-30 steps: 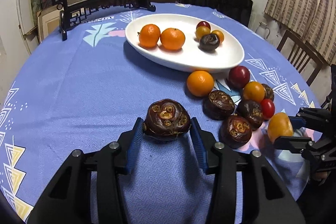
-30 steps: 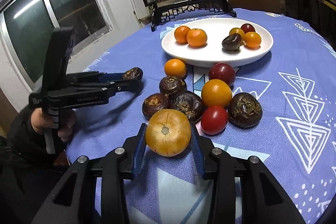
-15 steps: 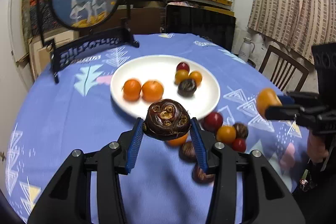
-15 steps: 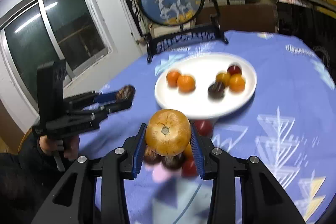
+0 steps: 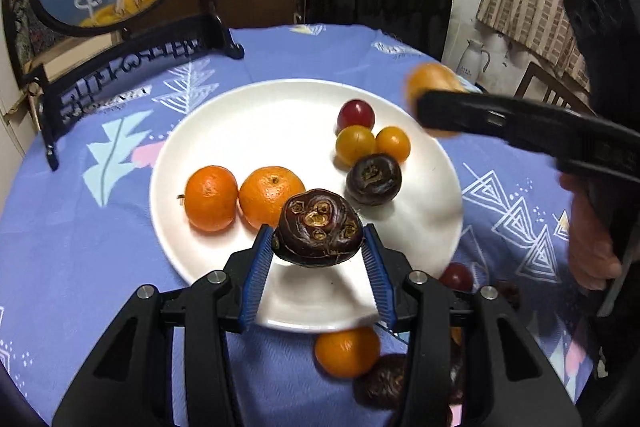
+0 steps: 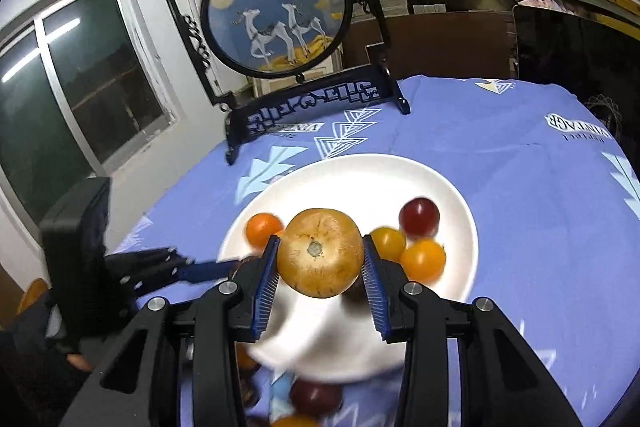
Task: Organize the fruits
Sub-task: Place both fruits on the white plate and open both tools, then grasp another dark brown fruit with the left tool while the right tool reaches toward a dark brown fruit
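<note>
My left gripper (image 5: 318, 255) is shut on a dark brown water chestnut (image 5: 318, 229) and holds it above the near part of the white plate (image 5: 248, 115). My right gripper (image 6: 320, 267) is shut on a yellow-orange fruit (image 6: 320, 253) above the plate (image 6: 360, 179); it also shows in the left wrist view (image 5: 430, 83) over the plate's right rim. On the plate lie two oranges (image 5: 210, 197), a dark chestnut (image 5: 373, 179), two small yellow fruits (image 5: 354, 145) and a red one (image 5: 356, 113).
A round painted screen on a black stand (image 5: 132, 55) stands behind the plate on the blue tablecloth. Loose fruits lie in front of the plate: an orange (image 5: 346, 351), dark chestnuts (image 5: 382, 381) and a red fruit (image 5: 456, 277). A chair (image 5: 536, 87) stands at the right.
Both grippers have lifted their fruits off the table and carried them forward over the plate. The plate now fills the middle of both views.
</note>
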A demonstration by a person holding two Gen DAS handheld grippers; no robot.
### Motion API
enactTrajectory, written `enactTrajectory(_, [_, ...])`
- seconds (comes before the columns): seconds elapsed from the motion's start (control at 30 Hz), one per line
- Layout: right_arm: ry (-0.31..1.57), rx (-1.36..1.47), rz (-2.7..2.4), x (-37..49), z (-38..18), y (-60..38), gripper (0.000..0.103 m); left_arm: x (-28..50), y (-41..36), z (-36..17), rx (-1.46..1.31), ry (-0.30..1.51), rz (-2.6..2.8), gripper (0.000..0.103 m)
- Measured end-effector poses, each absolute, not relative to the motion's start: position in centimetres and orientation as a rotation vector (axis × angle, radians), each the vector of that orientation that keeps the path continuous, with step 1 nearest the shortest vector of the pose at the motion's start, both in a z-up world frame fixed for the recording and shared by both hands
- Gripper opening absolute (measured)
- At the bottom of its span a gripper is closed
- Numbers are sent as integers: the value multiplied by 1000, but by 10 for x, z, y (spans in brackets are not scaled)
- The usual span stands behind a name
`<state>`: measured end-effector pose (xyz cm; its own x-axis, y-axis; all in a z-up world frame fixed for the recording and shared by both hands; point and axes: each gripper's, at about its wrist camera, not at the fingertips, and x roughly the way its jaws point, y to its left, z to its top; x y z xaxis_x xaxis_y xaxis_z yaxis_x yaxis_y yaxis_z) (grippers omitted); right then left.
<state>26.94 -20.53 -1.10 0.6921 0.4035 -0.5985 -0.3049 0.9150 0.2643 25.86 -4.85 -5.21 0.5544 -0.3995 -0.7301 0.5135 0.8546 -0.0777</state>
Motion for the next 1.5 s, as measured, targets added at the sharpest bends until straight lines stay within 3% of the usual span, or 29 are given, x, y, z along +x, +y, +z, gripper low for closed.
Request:
enactTrajectory(0.07, [705,142,380,282,-17,-203,42,261,-47,-53,146,810,-537,53])
enactTrajectory(0.13, [698,134,362,292,-23,-200,50,263,-44,-53,130,796,-526,69])
enactTrajectory(0.33, [661,187,348,275,-24,-225,51,251,-31,-49,115,769,-529,70])
enactTrajectory(0.6, [666,379,312,236,-38,-283,56,209,-20,-48,127,773,-576,71])
enactTrajectory(0.97, [658,387,299,199,-43,-289,56,131,-27,-64,249,839,-646,70])
enactTrajectory(1.1, [649,402,293,187,-45,-294,56,122,-33,-73,268,870,-642,57])
enactTrajectory(1.47, [661,394,307,167,-53,-295,56,131,-50,-88,297,900,-596,57])
enactTrajectory(1.5, [665,392,309,166,-54,-294,56,132,-52,-90,299,908,-596,53])
